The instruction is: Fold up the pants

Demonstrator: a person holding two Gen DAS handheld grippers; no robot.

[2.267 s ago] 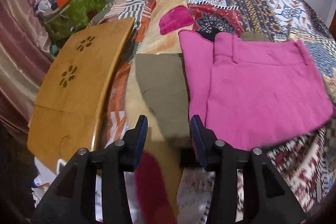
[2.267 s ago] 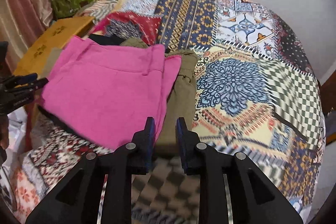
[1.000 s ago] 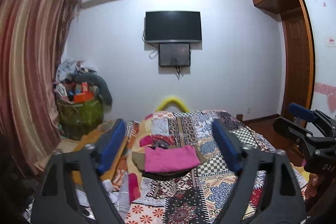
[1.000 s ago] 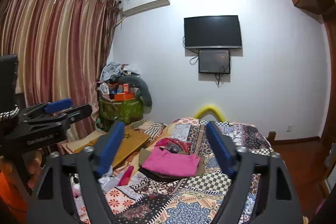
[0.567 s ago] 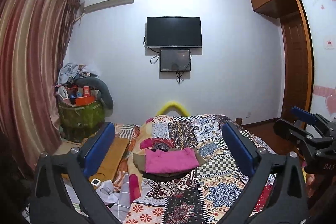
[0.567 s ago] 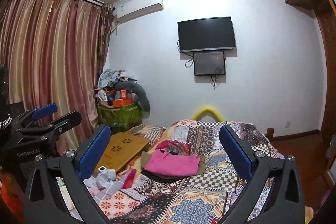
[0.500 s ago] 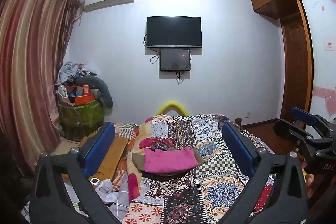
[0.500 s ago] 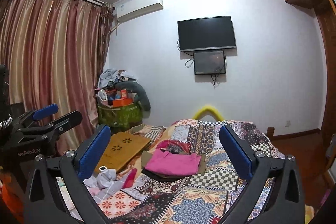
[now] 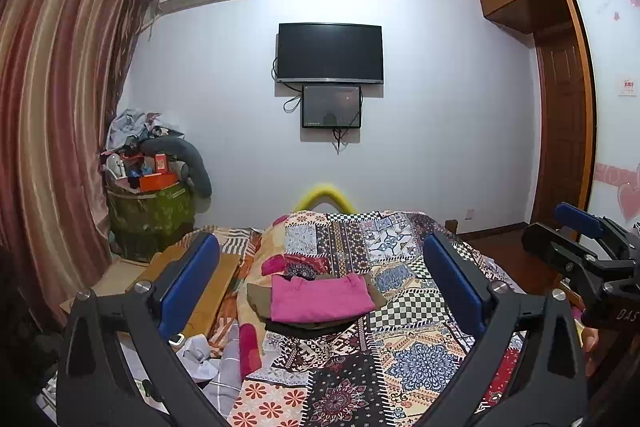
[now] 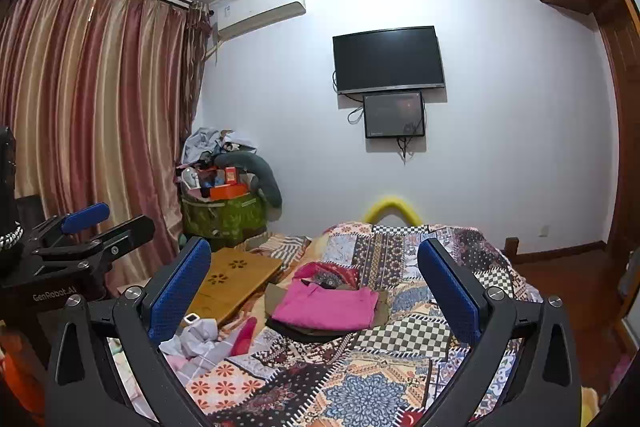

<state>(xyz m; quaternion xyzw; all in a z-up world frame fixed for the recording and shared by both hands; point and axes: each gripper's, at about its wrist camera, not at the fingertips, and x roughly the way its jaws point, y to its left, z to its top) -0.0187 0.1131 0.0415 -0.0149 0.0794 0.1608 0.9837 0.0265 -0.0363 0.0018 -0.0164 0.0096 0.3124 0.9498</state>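
Note:
The pink pants (image 9: 320, 298) lie folded into a flat rectangle on top of a pile of olive and dark clothes, in the middle of the patchwork bed (image 9: 400, 359). They also show in the right wrist view (image 10: 326, 306). My left gripper (image 9: 322, 285) is wide open and empty, held well back from the bed. My right gripper (image 10: 314, 285) is wide open and empty too, equally far back. Each gripper shows at the edge of the other's view.
A wooden lap table (image 10: 230, 283) leans at the bed's left edge. Crumpled clothes (image 10: 200, 341) lie near the front left. A green basket piled with clutter (image 9: 150, 215) stands by the curtain. A TV (image 9: 330, 53) hangs on the far wall. A wardrobe (image 9: 560, 107) is on the right.
Both grippers have pulled far back from the folded pants and opened wide. Over the last half second they hold almost still.

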